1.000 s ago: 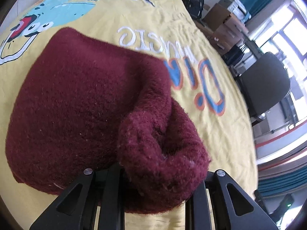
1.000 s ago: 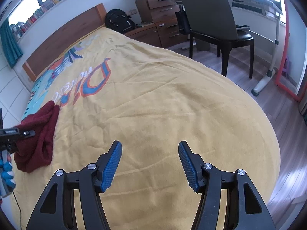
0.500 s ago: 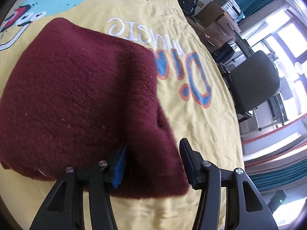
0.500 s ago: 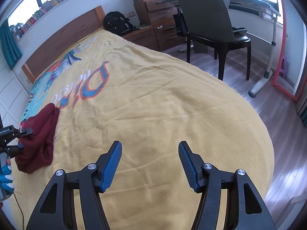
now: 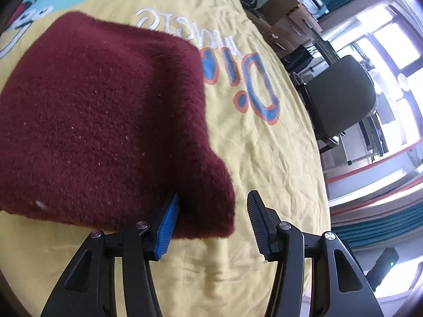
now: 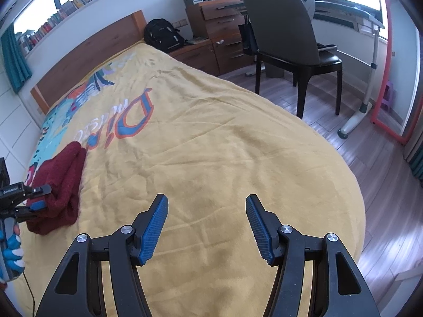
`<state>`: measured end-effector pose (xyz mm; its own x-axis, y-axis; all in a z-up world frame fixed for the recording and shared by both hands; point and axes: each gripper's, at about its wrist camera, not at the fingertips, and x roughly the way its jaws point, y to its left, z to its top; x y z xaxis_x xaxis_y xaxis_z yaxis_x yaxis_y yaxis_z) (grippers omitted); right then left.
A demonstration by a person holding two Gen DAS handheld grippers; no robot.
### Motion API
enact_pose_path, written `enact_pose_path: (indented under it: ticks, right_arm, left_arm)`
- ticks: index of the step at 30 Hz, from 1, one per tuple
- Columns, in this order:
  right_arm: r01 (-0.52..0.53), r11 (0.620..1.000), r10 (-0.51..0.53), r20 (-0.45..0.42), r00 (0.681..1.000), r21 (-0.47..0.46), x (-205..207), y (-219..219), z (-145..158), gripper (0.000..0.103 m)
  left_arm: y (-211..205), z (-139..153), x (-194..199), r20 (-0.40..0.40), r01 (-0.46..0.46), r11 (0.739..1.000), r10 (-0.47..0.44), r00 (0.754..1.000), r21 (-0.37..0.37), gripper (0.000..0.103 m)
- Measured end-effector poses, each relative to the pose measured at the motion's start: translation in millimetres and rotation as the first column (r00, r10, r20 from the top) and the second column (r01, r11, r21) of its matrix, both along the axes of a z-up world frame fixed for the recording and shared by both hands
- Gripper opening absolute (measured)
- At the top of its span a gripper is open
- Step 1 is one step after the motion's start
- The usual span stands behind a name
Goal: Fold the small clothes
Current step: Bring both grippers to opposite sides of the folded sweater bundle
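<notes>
Yellow bedspread (image 6: 211,145), wooden headboard (image 6: 87,60), chair (image 6: 285,34).

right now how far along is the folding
Done: the fuzzy maroon knit garment lies folded over in a flat block on the yellow printed bedspread. In hand: nothing; left gripper open at its corner, right gripper open, apart. Left: perhaps another fold.

The yellow bedspread (image 6: 211,137) carries large blue, orange-edged letters and smaller white ones, seen inverted and not legible.
</notes>
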<state>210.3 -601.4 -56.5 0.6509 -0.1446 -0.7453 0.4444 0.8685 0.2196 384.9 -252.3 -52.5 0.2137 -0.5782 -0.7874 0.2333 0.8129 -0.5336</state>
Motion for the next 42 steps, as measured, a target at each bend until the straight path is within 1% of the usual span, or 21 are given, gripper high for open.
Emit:
enact_pose_path:
  ticks: [6,11,17,23,25,30,35,37,42]
  right_arm:
    - [-0.022,1.0,0.022,0.013,1.0,-0.012,-4.9,15.8,16.4,0.063]
    - [-0.04,0.999,0.041,0.026,0.999,-0.02,-11.8,32.7,30.6,0.063]
    - [-0.069,0.997,0.07,0.042,0.997,-0.032,-18.4,58.6,46.2,0.063]
    - [-0.119,0.992,0.121,0.036,0.992,-0.042,-17.2,94.4,52.3,0.063]
    - [-0.137,0.99,0.138,0.032,0.99,-0.043,-14.0,105.7,52.2,0.063]
    - [-0.203,0.978,0.204,0.019,0.979,-0.052,5.1,142.6,53.0,0.063]
    - [-0.284,0.957,0.286,0.014,0.958,-0.057,39.4,183.7,53.8,0.063]
    - [-0.311,0.949,0.312,0.016,0.95,-0.052,54.5,195.7,52.9,0.063]
    - [-0.395,0.917,0.396,0.02,0.918,-0.047,103.0,236.2,52.0,0.063]
  left_arm:
    - [5.3,19.4,-18.5,0.05,0.056,0.998,-0.055,0.997,-0.013,0.047]
    - [29.3,32.5,-41.7,0.094,0.079,0.997,-0.078,0.992,-0.002,0.047]
    - [75.2,33.2,-63.7,0.113,0.026,0.999,-0.029,0.993,0.023,0.047]
    - [136.7,35.3,-82.9,0.137,-0.055,0.998,0.049,0.989,0.041,0.047]
    - [149.8,34.7,-85.4,0.142,-0.076,0.996,0.069,0.988,0.047,0.047]
    - [186.4,31.2,-89.2,0.151,-0.128,0.99,0.117,0.981,0.062,0.047]
    - [220.2,29.0,-80.8,0.147,-0.171,0.984,0.162,0.976,0.053,0.047]
    - [227.0,27.9,-74.6,0.148,-0.178,0.983,0.168,0.975,0.054,0.047]
    - [234.4,20.3,-54.1,0.136,-0.189,0.981,0.181,0.974,0.045,0.047]
